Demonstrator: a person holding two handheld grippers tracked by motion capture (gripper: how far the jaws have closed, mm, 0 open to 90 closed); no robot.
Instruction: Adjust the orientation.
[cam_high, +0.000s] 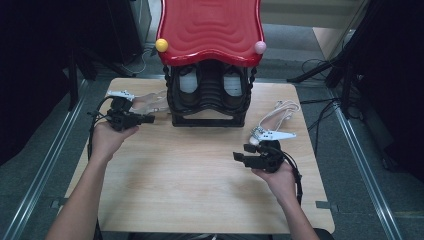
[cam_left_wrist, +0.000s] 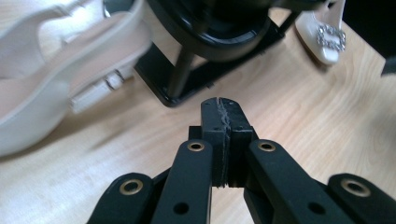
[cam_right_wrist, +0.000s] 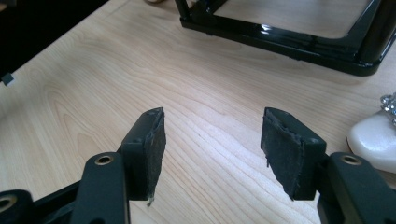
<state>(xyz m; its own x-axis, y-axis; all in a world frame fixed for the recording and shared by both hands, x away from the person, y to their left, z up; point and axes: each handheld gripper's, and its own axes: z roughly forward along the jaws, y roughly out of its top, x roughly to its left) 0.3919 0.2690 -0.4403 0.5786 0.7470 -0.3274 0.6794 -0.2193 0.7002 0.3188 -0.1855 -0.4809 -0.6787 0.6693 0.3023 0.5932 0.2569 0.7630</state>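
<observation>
A black shoe rack (cam_high: 209, 97) with a wavy red top (cam_high: 210, 27) stands at the back middle of the wooden table (cam_high: 200, 175). A pale sandal (cam_high: 150, 102) (cam_left_wrist: 60, 70) lies left of the rack. My left gripper (cam_high: 149, 119) (cam_left_wrist: 219, 112) is shut and empty, its tip near the rack's base (cam_left_wrist: 187, 79) beside the sandal. A white shoe with a sparkly buckle (cam_high: 272, 127) (cam_left_wrist: 327, 37) (cam_right_wrist: 373, 140) lies right of the rack. My right gripper (cam_high: 239, 157) (cam_right_wrist: 212, 135) stands open just in front of that shoe, nothing between its pads.
Two shoes with light insoles (cam_high: 189, 82) sit on the rack's lower shelf. A yellow ball (cam_high: 161, 45) and a pink ball (cam_high: 260, 47) mark the red top's front corners. Bare wood lies between my two hands. Metal rails (cam_high: 55, 145) run along both table sides.
</observation>
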